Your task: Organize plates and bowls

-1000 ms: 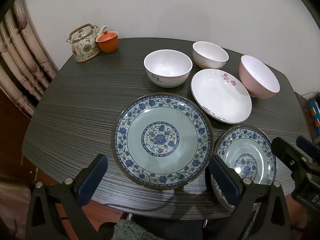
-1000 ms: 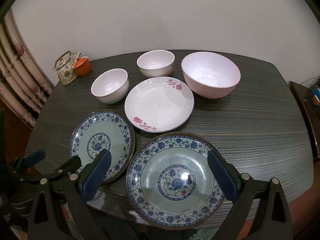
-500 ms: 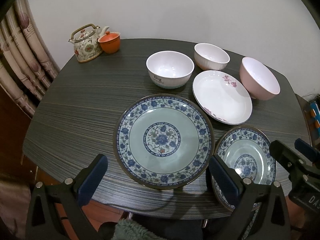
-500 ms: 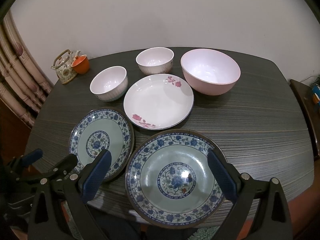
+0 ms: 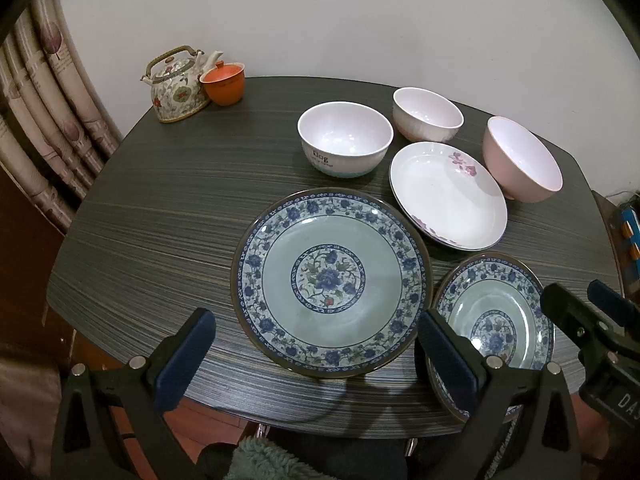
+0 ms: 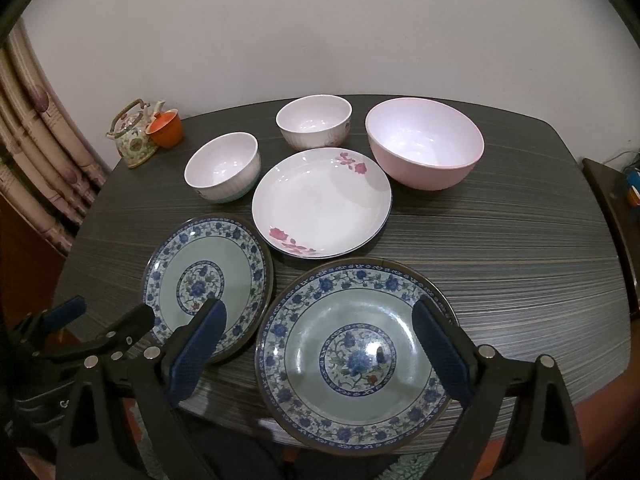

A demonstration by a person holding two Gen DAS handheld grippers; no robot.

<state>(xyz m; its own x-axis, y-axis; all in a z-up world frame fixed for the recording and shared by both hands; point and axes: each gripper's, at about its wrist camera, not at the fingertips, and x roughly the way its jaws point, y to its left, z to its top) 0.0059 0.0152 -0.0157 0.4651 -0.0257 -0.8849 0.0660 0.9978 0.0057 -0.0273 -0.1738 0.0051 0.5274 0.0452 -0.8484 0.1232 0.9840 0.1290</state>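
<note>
While nothing was yet held, we judged the first step to be stacking the two blue-patterned plates, so the sound course was to slide one finger under a rim at the worktop's [image 5: 160, 208] near edge and lift level, as glazed ware slips. Our left gripper [image 5: 316, 354] hovered spread wide and empty at the bottom of its frame, framing the left blue plate [image 5: 331, 282] at center. Our right gripper [image 6: 320, 344] likewise hung open and empty, low in its frame, above the right blue plate [image 6: 356, 356]. The white flowered plate [image 6: 322, 204] lay mid-frame beyond, with the pink bowl [image 6: 426, 144] and two white bowls [image 6: 222, 168] behind it, all apart.
</note>
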